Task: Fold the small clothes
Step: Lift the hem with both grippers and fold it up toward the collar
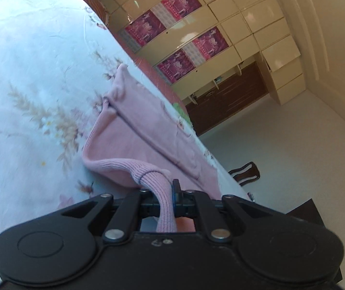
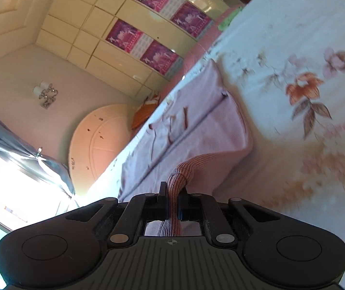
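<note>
A small pink knitted garment (image 1: 146, 130) lies spread on a floral bedsheet (image 1: 27, 84), reaching toward the bed's far edge. My left gripper (image 1: 166, 193) is shut on a ribbed corner of it, and the pinched knit runs back between the fingers. In the right wrist view the same pink garment (image 2: 196, 125) stretches away from me over the sheet (image 2: 305, 48). My right gripper (image 2: 173, 193) is shut on another ribbed corner, bunched between its jaws. Both held corners are lifted off the sheet.
Cream wardrobe doors with purple panels (image 1: 179, 36) stand beyond the bed. A dark wooden chair back (image 1: 245, 171) shows past the bed's edge. A rounded headboard (image 2: 100, 140) and a bright window (image 2: 15, 188) lie to the left in the right wrist view.
</note>
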`<action>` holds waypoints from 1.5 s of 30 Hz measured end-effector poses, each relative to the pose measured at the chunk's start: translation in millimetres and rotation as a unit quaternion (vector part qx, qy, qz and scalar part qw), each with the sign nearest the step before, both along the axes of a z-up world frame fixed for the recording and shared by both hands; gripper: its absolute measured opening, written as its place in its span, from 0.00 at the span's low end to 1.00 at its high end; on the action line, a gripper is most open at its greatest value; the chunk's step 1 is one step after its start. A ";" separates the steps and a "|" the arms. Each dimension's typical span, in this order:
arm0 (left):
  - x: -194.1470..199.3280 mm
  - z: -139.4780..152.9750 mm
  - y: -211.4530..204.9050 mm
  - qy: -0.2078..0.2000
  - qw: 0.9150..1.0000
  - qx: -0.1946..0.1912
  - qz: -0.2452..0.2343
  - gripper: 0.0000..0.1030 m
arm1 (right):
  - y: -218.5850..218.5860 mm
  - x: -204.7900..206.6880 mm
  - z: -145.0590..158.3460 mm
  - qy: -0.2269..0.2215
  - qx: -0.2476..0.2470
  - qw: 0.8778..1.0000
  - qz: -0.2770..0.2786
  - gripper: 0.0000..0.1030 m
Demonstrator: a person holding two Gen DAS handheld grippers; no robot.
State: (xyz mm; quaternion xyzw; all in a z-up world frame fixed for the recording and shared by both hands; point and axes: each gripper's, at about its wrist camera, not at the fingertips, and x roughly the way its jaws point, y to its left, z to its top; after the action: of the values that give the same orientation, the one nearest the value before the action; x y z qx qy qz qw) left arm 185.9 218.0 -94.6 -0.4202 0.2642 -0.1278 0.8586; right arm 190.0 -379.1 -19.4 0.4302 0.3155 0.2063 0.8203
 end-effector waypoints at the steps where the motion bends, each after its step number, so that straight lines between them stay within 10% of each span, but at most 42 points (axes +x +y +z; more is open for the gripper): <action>1: 13.6 6.2 -1.2 -0.006 1.000 -0.003 0.005 0.05 | 1.7 11.0 4.0 -0.003 0.002 1.000 -0.007 0.06; 10: 149.1 33.4 -17.2 -0.015 1.000 0.021 -0.001 0.05 | 13.0 139.6 21.9 0.001 -0.012 1.000 -0.025 0.06; 24: 307.2 -12.5 -12.9 0.057 0.995 0.075 0.016 0.05 | 5.8 308.3 -51.6 0.056 0.017 0.998 -0.014 0.06; 27: 320.1 -17.9 -15.7 0.058 0.994 0.097 0.013 0.18 | 8.8 324.3 -62.8 0.047 0.010 0.999 -0.015 0.07; 28: 321.1 -17.7 -14.9 0.061 0.993 0.100 0.018 0.33 | 9.4 327.1 -64.5 0.051 0.002 0.999 -0.019 0.17; 29: 320.4 -17.1 -11.4 0.059 0.993 0.095 0.026 0.54 | 8.5 327.8 -64.5 0.049 -0.010 0.998 -0.031 0.52; 31: 315.2 -9.3 -4.2 0.029 0.995 0.084 0.045 0.68 | 3.4 322.6 -59.7 0.019 -0.024 0.998 -0.060 0.82; 33: 314.6 -4.5 0.0 0.019 0.994 0.095 0.041 0.65 | -3.8 322.6 -57.1 0.012 -0.004 0.998 -0.054 0.82; 38: 334.2 5.8 -19.8 0.035 0.967 0.250 -0.022 0.54 | 22.7 330.0 -35.7 -0.030 -0.158 0.987 0.022 0.61; 45: 361.3 -13.3 -52.4 0.060 0.916 0.388 -0.081 0.46 | 88.6 335.4 -55.1 -0.061 -0.390 0.914 0.099 0.50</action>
State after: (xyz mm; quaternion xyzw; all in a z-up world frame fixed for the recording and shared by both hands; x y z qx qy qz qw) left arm 547.3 165.6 -107.8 -0.0377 0.3776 -0.0586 0.9233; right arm 525.4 -290.5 -74.5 0.0295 0.3613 0.1724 0.9159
